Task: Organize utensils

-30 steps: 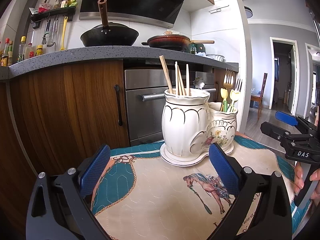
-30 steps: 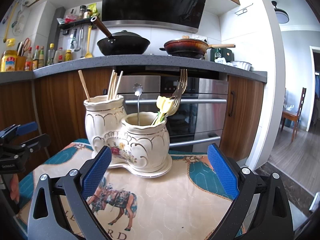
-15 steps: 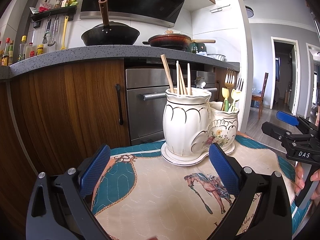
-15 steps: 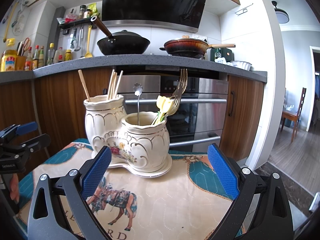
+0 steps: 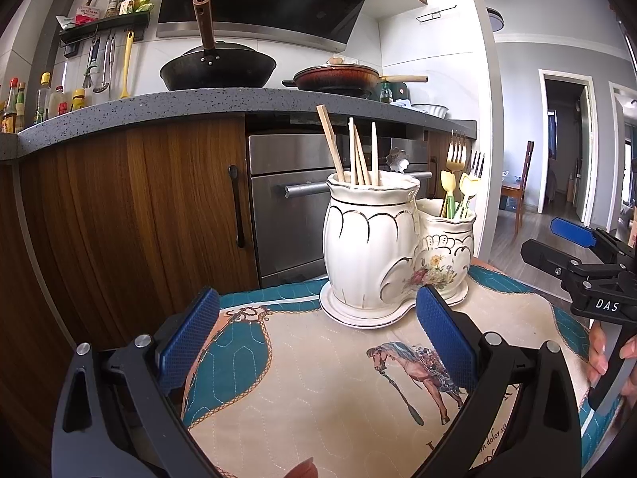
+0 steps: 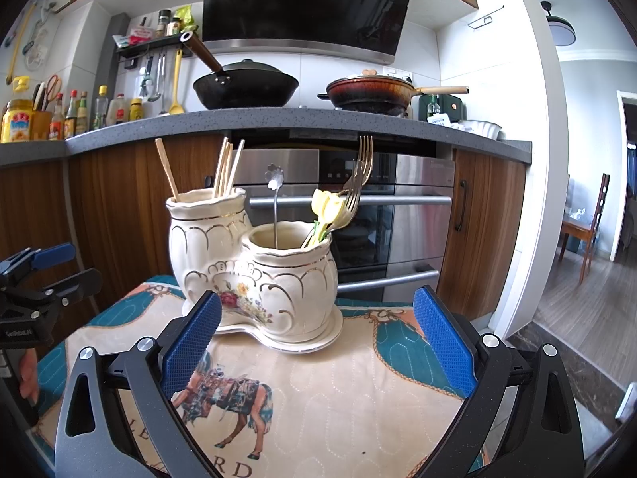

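Step now: both grippers wait in front of the holder with nothing in them; it looks like the sorting is done, or no new pick has begun.
Left gripper [image 5: 316, 334]: its blue pads are spread wide apart and hold nothing.
Right gripper [image 6: 318, 332]: spread wide too, and holds nothing.
Where the things are: the cream double-pot ceramic holder with gold trim [image 5: 372, 247] stands on the quilted horse-picture cloth [image 5: 318, 390] that covers the bench.
Tall pot: the pale wooden chopsticks [image 5: 354, 151] stand in it.
Short pot: the gold metal forks [image 6: 360, 175], the yellow tulip-topped picks [image 6: 326, 205] and the silver flower-handled spoon [image 6: 274, 195] stand in it.
Holder and grippers: it sits just past the tips of both, near the right pad in the left view and near the left pad in the right view.
How to do it well: reach from above, pinch one thin handle near its top, and lift straight up so the holder does not tip.
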A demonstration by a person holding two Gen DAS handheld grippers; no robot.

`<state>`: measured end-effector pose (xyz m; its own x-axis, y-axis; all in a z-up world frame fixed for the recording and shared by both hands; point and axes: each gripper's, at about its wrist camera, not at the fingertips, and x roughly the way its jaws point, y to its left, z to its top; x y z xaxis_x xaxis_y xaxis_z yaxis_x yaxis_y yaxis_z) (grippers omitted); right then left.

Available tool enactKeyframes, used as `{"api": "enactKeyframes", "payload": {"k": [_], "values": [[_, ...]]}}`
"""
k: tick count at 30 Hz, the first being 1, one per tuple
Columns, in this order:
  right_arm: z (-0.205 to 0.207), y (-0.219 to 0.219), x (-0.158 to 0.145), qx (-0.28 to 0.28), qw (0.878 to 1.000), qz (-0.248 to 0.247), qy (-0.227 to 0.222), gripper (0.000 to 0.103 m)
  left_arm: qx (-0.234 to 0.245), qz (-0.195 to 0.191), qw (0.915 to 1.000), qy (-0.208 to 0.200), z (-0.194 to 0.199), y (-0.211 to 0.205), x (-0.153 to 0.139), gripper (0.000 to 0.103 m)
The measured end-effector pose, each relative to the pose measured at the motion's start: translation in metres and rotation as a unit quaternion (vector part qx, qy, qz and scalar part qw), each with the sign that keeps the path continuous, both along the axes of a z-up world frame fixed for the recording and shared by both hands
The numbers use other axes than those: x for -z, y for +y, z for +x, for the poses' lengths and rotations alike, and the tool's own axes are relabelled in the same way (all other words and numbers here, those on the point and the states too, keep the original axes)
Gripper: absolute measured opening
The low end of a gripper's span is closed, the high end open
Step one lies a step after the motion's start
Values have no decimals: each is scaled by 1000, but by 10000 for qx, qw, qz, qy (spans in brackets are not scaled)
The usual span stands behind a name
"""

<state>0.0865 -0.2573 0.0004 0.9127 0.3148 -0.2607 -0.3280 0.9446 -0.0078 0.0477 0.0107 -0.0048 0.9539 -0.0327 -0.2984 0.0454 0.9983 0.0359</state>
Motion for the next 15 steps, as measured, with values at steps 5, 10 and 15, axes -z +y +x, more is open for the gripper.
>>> {"api": "enactKeyframes", "payload": {"k": [5,10,15], "values": [[0,0,0,-2,10000,-6,2,97,-5,1,10000,3,0,0,0,97],[0,0,0,-2,10000,-3,1,97,-9,6,10000,7,1,0,0,97],[0,0,-1,-3,10000,-4,3,97,-6,6,10000,19,1,0,1,97]]}}
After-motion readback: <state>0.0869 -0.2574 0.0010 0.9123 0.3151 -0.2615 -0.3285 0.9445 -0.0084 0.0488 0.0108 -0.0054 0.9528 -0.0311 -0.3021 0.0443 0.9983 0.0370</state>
